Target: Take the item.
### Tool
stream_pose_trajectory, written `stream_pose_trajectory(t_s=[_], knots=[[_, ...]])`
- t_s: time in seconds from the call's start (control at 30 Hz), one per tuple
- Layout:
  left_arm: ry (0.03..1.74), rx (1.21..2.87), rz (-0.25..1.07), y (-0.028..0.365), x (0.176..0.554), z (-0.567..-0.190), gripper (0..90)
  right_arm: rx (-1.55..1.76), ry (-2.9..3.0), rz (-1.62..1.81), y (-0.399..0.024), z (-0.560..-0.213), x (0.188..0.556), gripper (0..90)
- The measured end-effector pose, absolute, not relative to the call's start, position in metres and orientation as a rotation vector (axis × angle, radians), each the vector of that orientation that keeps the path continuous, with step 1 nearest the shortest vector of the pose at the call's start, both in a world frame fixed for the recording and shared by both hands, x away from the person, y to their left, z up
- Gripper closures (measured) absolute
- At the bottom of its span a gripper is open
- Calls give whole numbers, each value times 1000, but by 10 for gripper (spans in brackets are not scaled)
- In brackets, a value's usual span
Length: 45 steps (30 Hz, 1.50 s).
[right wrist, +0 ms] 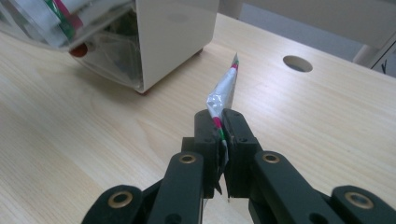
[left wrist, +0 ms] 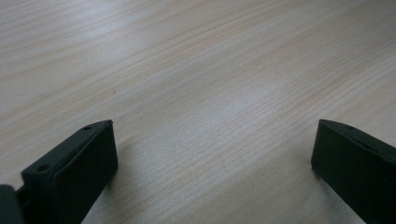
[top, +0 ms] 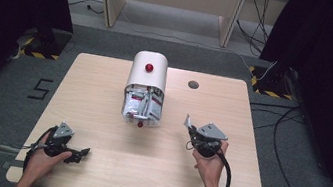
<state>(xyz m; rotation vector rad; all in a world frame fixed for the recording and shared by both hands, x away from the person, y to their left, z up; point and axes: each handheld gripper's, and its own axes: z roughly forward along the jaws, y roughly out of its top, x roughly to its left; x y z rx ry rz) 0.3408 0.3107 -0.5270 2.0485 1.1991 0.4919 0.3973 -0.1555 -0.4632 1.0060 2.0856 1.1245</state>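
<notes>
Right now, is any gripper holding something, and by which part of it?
The right gripper is shut on a foil packet, clamping its lower edge. The left gripper is open and holds nothing.

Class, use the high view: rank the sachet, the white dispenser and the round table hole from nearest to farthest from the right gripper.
1. Sachet: clamped in the right gripper, sticking up from its jaws.
2. White dispenser: to the gripper's left, mid-table.
3. Table hole: straight beyond the gripper, near the far edge; only slightly farther than the dispenser's near end.
</notes>
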Motion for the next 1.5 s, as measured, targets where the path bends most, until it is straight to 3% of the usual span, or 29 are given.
stream_pose_trajectory(t_s=[0.97,1.5], knots=[[1200,2048,491,311,341,-527,0,1091,2126,1095,-163,-490,411,854],[1199,2049,491,311,341,-527,0,1176,2088,1101,-179,-493,416,768]])
